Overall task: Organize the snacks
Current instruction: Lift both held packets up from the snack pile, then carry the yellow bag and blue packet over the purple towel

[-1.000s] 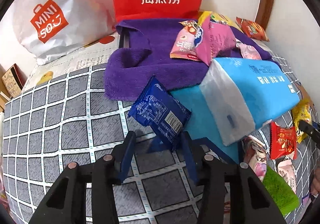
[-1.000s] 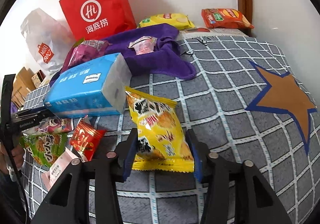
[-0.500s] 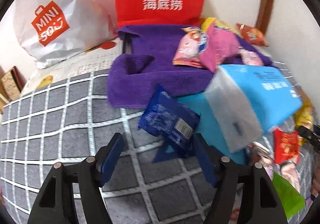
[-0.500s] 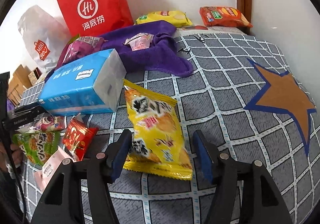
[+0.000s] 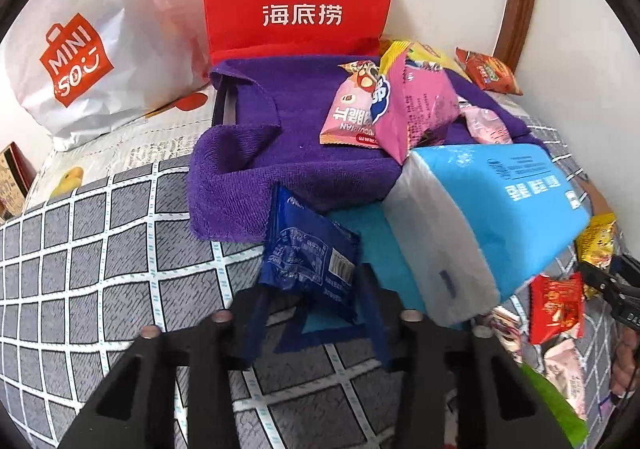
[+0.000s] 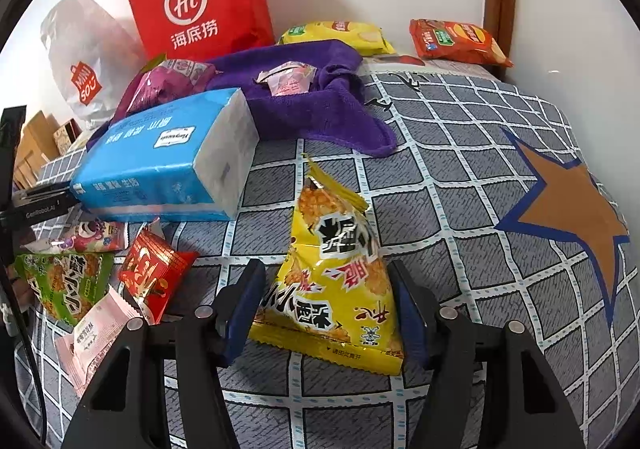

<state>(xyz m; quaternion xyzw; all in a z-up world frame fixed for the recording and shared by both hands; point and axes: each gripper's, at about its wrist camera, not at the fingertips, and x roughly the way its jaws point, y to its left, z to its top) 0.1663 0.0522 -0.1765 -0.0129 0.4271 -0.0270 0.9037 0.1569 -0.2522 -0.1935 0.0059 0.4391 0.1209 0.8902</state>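
Left gripper has just been closing – its 2 blue fingers now pinch the lower end of the dark blue snack packet, which stands tilted just in front of the purple towel and beside the blue tissue pack. Right gripper has just narrowed too, jaws pressed on both sides of the yellow snack bag over the grey checked cloth.
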